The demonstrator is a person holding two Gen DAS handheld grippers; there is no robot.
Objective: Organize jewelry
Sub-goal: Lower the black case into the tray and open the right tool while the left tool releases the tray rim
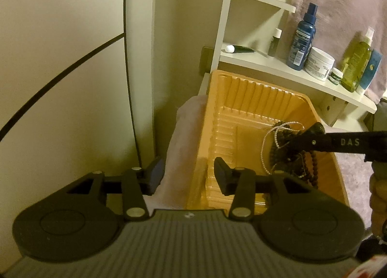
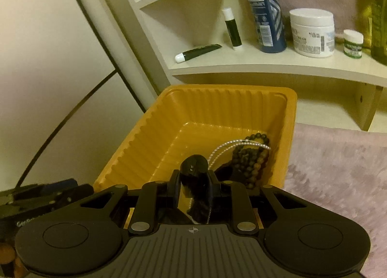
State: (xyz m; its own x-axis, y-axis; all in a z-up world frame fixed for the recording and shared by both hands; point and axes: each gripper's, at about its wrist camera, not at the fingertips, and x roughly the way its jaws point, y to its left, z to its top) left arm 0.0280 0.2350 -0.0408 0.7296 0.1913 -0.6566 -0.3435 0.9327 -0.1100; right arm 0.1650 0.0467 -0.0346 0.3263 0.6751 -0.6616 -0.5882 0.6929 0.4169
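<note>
The left gripper (image 1: 187, 171) stands open over the orange tray's (image 1: 246, 89) near rim, gripping nothing; the right gripper (image 2: 193, 181) pinches a dark jewelry piece (image 2: 194, 165) — beaded necklaces (image 2: 251, 157) lie beyond, inside the tray; bottles line the shelf (image 2: 266, 65) behind.

Ribbed yellow plastic tray (image 2: 154, 137) lay ahead of the right jaws; dark beaded necklaces (image 2: 251, 157) sat inside, front-right; white wooden shelf (image 2: 266, 66) stood behind.
</note>
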